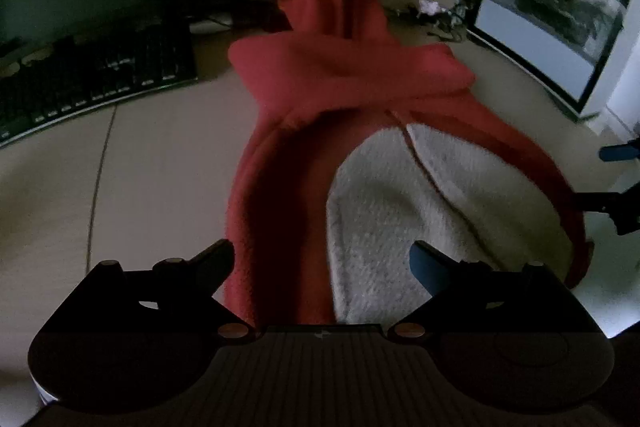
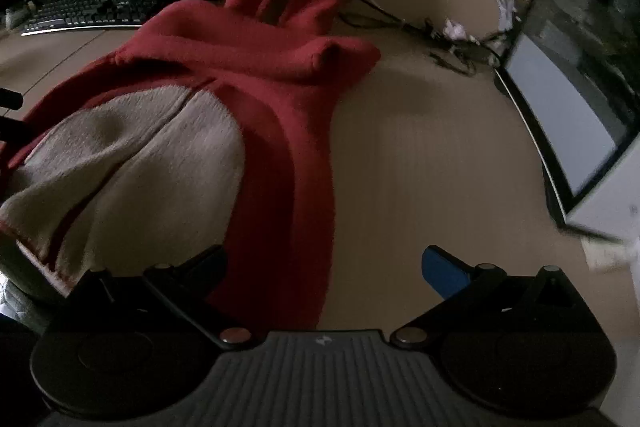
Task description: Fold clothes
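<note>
The red hoodie (image 1: 304, 131) lies on the desk (image 2: 420, 167) with its long axis running 6 to 12 o'clock, hood far, its hem between the left hand-held gripper (image 1: 322, 259)'s wide-open, empty fingers, the equally open, empty right one (image 2: 324, 261) just beside its edge.

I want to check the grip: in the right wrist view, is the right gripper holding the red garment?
No, the right gripper is open, with the red garment lying loose between its fingers.
</note>
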Available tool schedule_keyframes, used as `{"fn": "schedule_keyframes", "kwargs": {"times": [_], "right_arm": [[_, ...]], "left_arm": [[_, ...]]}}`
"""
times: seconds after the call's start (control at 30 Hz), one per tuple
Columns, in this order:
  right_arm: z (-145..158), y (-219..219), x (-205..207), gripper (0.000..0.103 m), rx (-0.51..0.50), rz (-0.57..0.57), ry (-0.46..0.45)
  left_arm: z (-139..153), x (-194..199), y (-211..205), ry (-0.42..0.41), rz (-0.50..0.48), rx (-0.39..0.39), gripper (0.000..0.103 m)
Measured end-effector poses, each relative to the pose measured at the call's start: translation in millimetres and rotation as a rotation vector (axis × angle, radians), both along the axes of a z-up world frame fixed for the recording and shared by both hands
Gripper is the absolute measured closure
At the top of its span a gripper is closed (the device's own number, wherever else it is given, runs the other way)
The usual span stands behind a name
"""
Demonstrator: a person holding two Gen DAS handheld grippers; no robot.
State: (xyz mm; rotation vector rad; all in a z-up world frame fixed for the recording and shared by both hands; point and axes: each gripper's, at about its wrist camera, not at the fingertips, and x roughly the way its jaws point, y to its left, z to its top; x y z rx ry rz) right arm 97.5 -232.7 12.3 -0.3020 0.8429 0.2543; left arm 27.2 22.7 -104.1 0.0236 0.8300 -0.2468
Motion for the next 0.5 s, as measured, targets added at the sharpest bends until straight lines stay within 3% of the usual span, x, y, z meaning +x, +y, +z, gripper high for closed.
{"fn": "schedule_keyframes", "kwargs": {"times": [0.13, 0.3, 0.5], "right_arm": [[-12, 12, -18, 0.0, -0.007, -0.099, -0.025], [-21, 22, -9, 0.0, -0.033, -0.148, -0.031], [-29, 29, 18, 0.0, -0.078, -0.178, -0.01]], "left_arm": [[-5, -6, -1, 0.005, -0.064, -0.037, 0.005], [-14, -8, -10, 0.054, -0.179, -0.192, 0.005], [-27, 21, -16, 0.139, -0.1, -0.272, 0.001]]}}
